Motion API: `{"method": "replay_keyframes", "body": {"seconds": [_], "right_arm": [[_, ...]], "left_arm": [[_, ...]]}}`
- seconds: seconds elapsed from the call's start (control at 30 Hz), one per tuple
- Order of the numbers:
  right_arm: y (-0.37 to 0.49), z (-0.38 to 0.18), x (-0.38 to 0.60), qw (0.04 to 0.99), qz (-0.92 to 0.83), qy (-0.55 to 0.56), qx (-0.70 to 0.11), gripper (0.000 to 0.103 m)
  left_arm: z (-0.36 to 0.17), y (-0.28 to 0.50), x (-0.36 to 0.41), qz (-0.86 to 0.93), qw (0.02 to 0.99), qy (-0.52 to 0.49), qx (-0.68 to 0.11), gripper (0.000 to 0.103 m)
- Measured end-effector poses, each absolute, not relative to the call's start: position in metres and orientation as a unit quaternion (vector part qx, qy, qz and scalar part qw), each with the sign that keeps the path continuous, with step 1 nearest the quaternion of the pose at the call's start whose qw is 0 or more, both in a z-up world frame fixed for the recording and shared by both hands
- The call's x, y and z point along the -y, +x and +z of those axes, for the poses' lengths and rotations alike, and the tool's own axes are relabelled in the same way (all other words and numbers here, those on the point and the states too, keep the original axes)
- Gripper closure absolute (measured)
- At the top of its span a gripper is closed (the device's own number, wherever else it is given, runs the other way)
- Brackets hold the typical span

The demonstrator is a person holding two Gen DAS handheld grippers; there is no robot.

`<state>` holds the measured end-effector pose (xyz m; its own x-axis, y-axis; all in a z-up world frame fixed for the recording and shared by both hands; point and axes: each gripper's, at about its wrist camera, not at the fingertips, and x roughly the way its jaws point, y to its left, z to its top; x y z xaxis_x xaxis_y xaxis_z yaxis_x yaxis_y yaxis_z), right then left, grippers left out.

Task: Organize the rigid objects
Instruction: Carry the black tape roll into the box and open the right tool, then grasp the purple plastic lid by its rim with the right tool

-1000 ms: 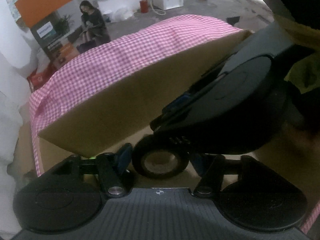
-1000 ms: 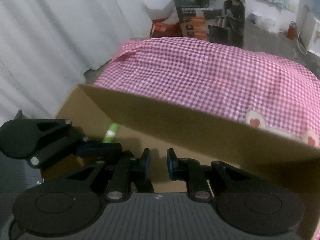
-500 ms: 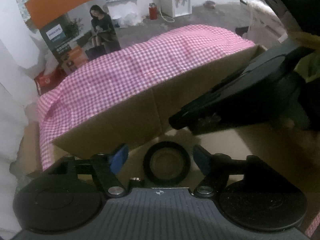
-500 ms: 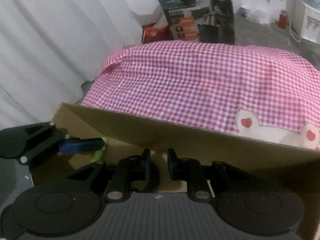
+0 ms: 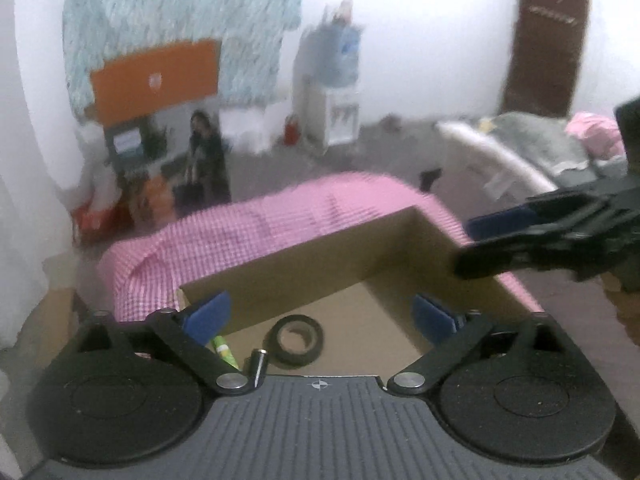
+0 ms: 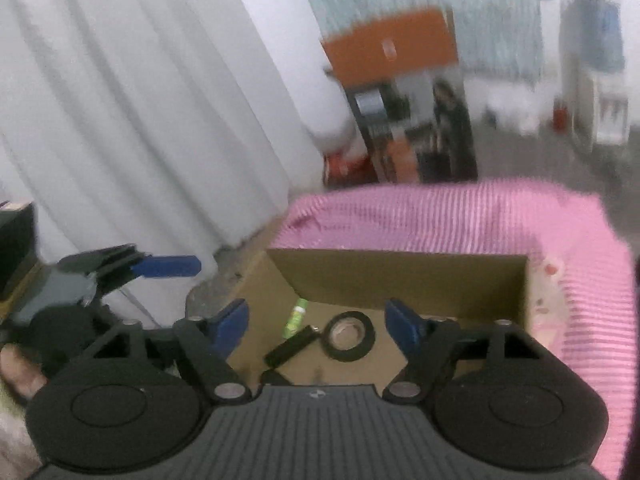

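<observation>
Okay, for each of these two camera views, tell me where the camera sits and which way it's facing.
Left wrist: rides the left gripper, looking forward and down into the brown cardboard box on the pink checked cloth; its blue-padded fingers, opening with nothing between, and the right gripper show.
Right wrist: rides the right gripper, facing the same box; its opening, empty fingers, the left gripper and a thumb show.
Shared: black tape roll, green tube, black stick.

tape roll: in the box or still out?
In. The black tape roll lies flat on the floor of the cardboard box, beside a black stick-shaped item; neither gripper touches it.
</observation>
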<state>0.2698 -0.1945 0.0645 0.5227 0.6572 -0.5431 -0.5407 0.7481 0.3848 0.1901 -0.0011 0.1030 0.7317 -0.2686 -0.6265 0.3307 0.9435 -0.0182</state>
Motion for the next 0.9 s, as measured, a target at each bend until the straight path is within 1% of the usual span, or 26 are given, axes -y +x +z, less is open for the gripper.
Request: {"method": "replay_keyframes", "body": {"seconds": [0.03,0.07,0.17,0.3,0.47,0.53,0.63,0.73,0.9], "right_arm": [[0.25,0.07,0.202,0.874,0.346,0.085,-0.331,0.011],[0.232,0.073,0.208,0.878,0.346,0.088,-0.319,0.0],[0.183,0.075,0.224,0.877,0.359,0.101,-0.303,0.0],[0.135,0.061,0.23,0.879,0.352,0.108,-0.304,0.0],[0.091,0.035,0.205,0.912,0.275,-0.004,-0.305,0.0],[0.084,0.023,0.196,0.912,0.263,-0.019,-0.315,0.0],[0.075,0.007,0.188,0.911,0.244,-0.012,-0.332,0.0],[0.065,-0.007,0.183,0.91,0.249,-0.019,-0.332,0.0],[0.051,-0.023,0.172,0.901,0.27,-0.039,-0.337,0.0]], "left_arm": [[0.106,0.179,0.0,-0.165,0.932,0.044,-0.319,0.003],[0.108,0.168,-0.001,-0.169,0.934,0.04,-0.311,0.002],[0.106,0.138,0.002,-0.171,0.937,0.025,-0.302,0.0],[0.087,0.112,-0.005,-0.169,0.931,-0.032,-0.323,0.0],[0.05,0.088,-0.017,-0.145,0.916,-0.11,-0.357,0.0],[0.035,0.079,-0.024,-0.135,0.912,-0.137,-0.361,0.0],[0.018,0.066,-0.032,-0.129,0.903,-0.171,-0.371,0.0],[0.009,0.053,-0.036,-0.118,0.904,-0.179,-0.37,0.0],[0.006,0.04,-0.038,-0.113,0.905,-0.159,-0.379,0.0]]}}
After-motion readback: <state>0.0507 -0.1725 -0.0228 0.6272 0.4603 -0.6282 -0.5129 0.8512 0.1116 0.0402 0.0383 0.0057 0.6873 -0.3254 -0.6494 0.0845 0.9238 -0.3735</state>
